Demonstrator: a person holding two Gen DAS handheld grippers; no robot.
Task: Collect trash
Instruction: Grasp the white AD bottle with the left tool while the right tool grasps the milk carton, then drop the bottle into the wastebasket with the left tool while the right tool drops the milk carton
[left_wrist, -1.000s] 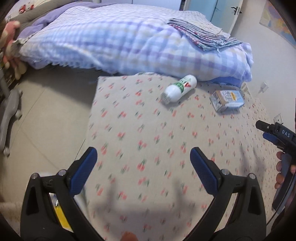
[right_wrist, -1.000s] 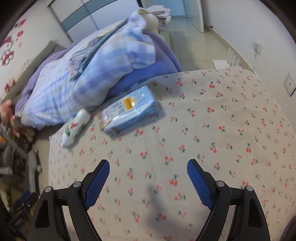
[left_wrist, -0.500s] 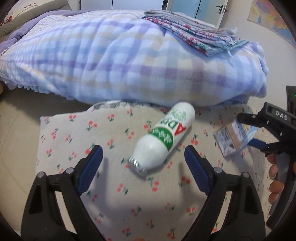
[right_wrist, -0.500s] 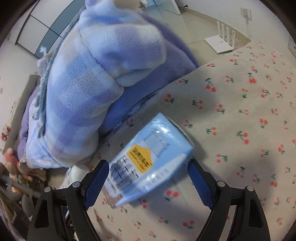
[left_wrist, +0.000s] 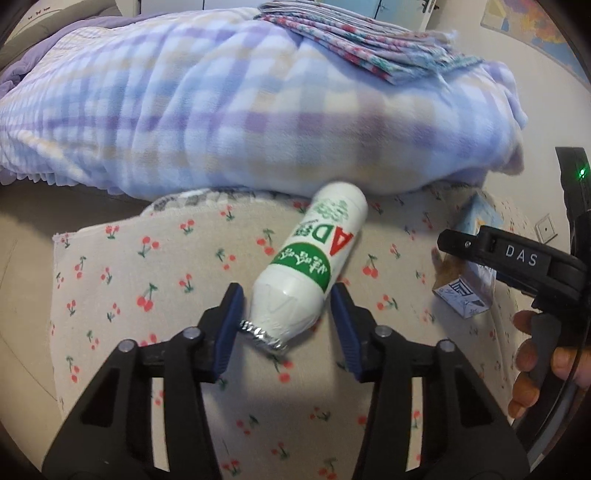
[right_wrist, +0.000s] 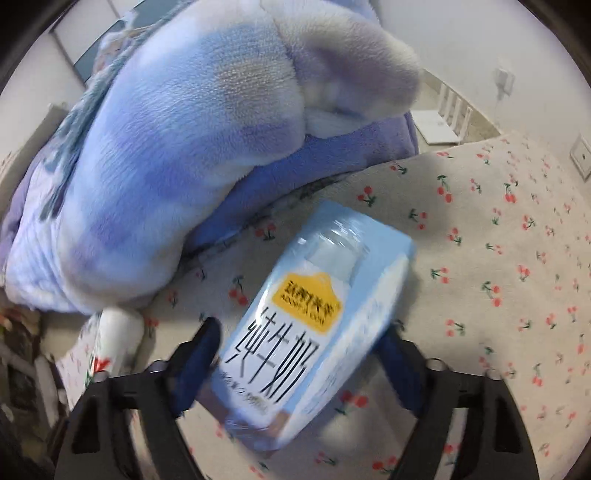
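Left wrist view: the left gripper (left_wrist: 284, 314) sits low in the frame with its blue pads (left_wrist: 229, 325) narrowed around the neck end of a white bottle (left_wrist: 314, 273), which lies on its side on the cherry-print cover (left_wrist: 147, 280) at the centre of the frame, its base against the checked blanket (left_wrist: 221, 110) above. The left pad appears to touch the foil-capped mouth; the right one looks just beside the shoulder, so I cannot tell whether the grip has fully closed. At the right edge the other tool reaches for a carton (left_wrist: 469, 291).

In the right wrist view the right gripper (right_wrist: 299, 354) straddles that pale blue milk carton (right_wrist: 314, 325), which lies flat at lower centre, its far end pointing toward the fleece blanket (right_wrist: 184, 147) in the upper left. The carton fills the span between the fingers (right_wrist: 205, 343) — they seem to be pressing its sides, though blur hides the exact contact.

The step in hand looks like a double pick-up. To do it well:

- Close on the bottle's wider body, not the tapering neck, since a round bottle would likely slip out forward.
- Squeeze the carton gently — it is probably empty and would crumple.
- Lift both straight up, clear of the blanket's edge, before carrying them off.
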